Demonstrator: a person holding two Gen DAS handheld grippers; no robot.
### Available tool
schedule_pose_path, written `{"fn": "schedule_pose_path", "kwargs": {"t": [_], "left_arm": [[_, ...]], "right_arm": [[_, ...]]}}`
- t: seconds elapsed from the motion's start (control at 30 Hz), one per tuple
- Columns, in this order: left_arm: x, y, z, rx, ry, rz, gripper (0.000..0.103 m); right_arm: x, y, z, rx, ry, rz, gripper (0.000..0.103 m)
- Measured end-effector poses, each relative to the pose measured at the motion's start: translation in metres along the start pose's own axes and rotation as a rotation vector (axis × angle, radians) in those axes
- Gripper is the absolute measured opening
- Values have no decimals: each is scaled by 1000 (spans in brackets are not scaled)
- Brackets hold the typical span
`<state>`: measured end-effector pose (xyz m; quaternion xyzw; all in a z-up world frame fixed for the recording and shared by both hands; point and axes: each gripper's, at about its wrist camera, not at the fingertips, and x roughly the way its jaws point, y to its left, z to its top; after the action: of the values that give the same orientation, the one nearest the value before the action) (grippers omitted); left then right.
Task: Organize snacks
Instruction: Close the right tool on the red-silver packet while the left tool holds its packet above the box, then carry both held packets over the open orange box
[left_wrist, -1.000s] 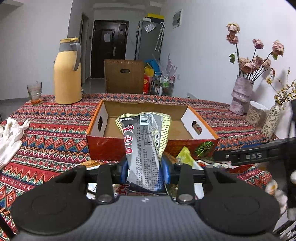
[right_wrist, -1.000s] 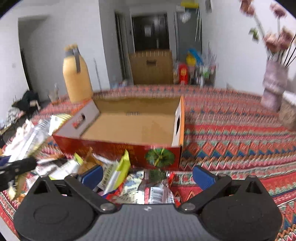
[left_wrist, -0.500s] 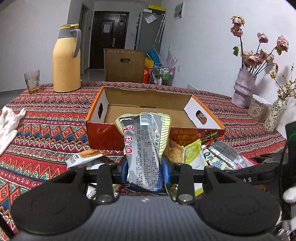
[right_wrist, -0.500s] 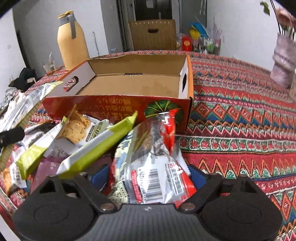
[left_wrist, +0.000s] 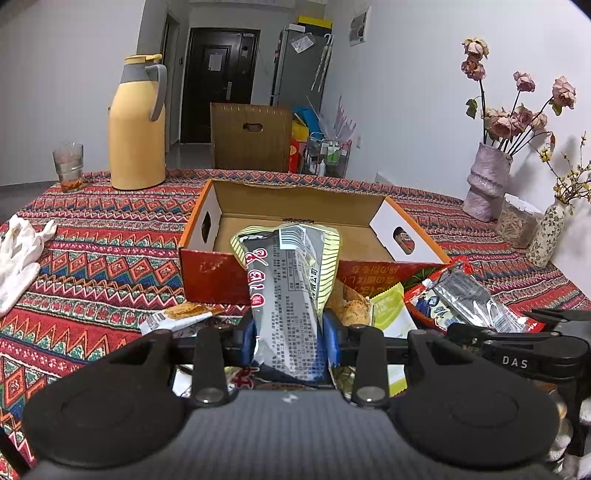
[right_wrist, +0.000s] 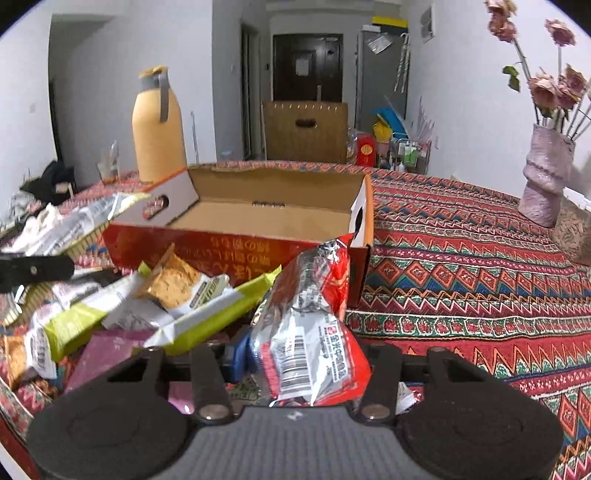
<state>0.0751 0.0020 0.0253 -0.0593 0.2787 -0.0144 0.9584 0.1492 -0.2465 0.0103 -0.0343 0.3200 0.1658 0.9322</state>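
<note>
An open cardboard box (left_wrist: 214, 273) with a red front wall stands on the patterned tablecloth, and its inside is bare. My left gripper (left_wrist: 290, 339) is shut on a grey and yellow snack bag (left_wrist: 288, 280), held upright just before the box. My right gripper (right_wrist: 303, 358) has a crumpled red and silver packet (right_wrist: 314, 314) between its jaws, which are closing on it. The left blue pad (right_wrist: 240, 354) presses its side; the packet hides the other pad. This packet also shows in the left wrist view (left_wrist: 458, 299). A pile of loose snacks (right_wrist: 166, 306) lies in front of the box.
A yellow thermos jug (left_wrist: 136, 125) and a glass (left_wrist: 68, 166) stand at the back left. White gloves (left_wrist: 22, 251) lie at the left edge. A vase of dried roses (left_wrist: 484, 184), a small vase (left_wrist: 546, 236) and a container (left_wrist: 521, 221) stand at the right.
My right gripper came down into the snack pile and its jaws went from wide open to closed around the red and silver packet. The left gripper kept its bag and barely moved.
</note>
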Motion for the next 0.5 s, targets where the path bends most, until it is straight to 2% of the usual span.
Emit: {"fn": "schedule_pose_path", "kwargs": {"t": [0.17,0.5], "left_arm": [[-6,0,8,11,-29,11,37],[-6,0,28,20,-69,33,37]], "right_arm": [[-8,-6,4,56,-37,26,34],[-18,-14,15,122,-113,61,29]]}}
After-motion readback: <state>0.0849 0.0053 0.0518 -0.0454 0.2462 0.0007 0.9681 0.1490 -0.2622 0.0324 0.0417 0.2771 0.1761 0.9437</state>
